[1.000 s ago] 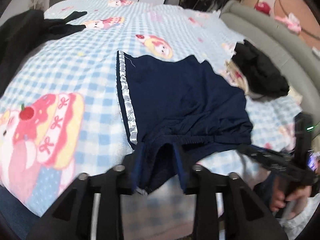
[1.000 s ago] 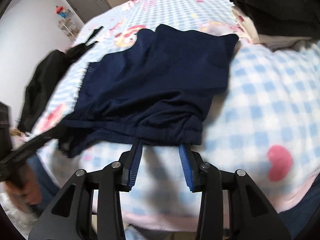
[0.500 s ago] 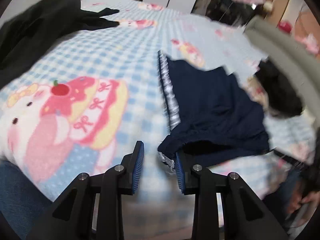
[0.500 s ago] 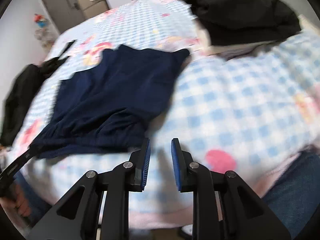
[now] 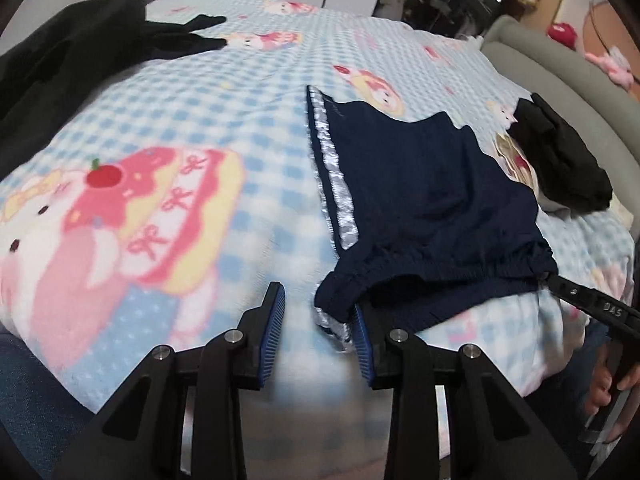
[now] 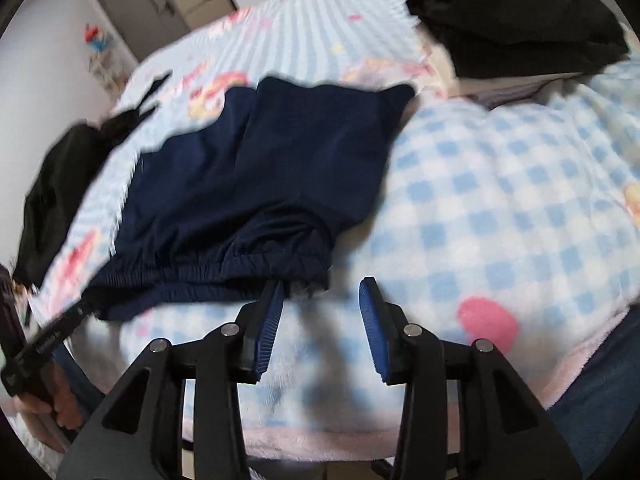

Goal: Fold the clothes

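Note:
Navy shorts (image 5: 432,196) with a silver side stripe lie flat on the blue check blanket (image 5: 240,128), waistband towards me. My left gripper (image 5: 318,320) is at the waistband's left corner. Its jaws are opening; the corner lies between them against the right pad, clear of the left pad. My right gripper (image 6: 322,312) is at the waistband's other end (image 6: 296,268), jaws opening, with only blanket between the fingers and the cloth just past the left fingertip. The shorts (image 6: 264,168) fill the middle of the right wrist view. Each gripper shows in the other's view, the right one (image 5: 580,304) and the left one (image 6: 52,336).
A black garment (image 5: 60,60) sprawls at the blanket's far left. Another black garment (image 5: 560,160) tops a small pile right of the shorts, also seen from the right wrist (image 6: 512,20). A grey padded edge (image 5: 560,64) runs behind. A person's blue trouser leg (image 6: 600,400) is at the near edge.
Both pairs of jaws narrowed and have spread again. The left gripper slid from the middle of the waistband to its left corner. The right gripper stays at the right end.

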`<action>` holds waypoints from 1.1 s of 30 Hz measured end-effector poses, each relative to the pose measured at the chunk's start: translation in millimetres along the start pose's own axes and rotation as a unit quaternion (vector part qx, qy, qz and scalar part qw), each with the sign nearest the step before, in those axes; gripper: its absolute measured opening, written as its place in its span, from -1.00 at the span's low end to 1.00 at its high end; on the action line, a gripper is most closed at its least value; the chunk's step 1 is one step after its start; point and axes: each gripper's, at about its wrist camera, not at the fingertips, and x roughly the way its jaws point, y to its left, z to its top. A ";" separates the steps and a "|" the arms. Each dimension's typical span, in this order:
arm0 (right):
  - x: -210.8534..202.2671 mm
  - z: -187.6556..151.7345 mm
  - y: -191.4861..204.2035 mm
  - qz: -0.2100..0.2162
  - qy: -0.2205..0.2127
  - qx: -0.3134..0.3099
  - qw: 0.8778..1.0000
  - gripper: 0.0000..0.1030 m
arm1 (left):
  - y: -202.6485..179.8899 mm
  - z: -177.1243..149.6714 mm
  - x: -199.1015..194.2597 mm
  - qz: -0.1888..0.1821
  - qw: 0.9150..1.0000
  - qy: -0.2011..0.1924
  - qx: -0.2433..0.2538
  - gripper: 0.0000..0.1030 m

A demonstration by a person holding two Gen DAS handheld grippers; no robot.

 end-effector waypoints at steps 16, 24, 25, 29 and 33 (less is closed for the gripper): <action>-19.7 -12.1 2.1 0.022 -0.030 -0.038 0.999 -0.93 | -9.5 -0.5 -22.9 -0.062 0.998 0.000 0.016 -0.81; -51.1 -20.8 -5.7 0.014 -0.019 -0.024 0.999 -0.94 | -12.9 -7.2 -22.7 -0.087 0.995 0.029 0.026 -0.63; -48.5 -22.9 -7.6 0.010 -0.006 -0.025 1.000 -0.94 | -12.3 -7.7 -22.2 -0.094 0.995 0.036 0.026 -0.52; -28.3 -38.3 -20.8 0.022 0.059 -0.011 0.998 -0.90 | 3.8 -9.1 -23.8 -0.160 0.986 0.048 -0.024 0.13; -52.5 -32.1 -29.3 0.074 0.012 0.009 0.997 -0.90 | 15.1 -2.4 -38.2 -0.177 0.983 0.011 -0.049 0.12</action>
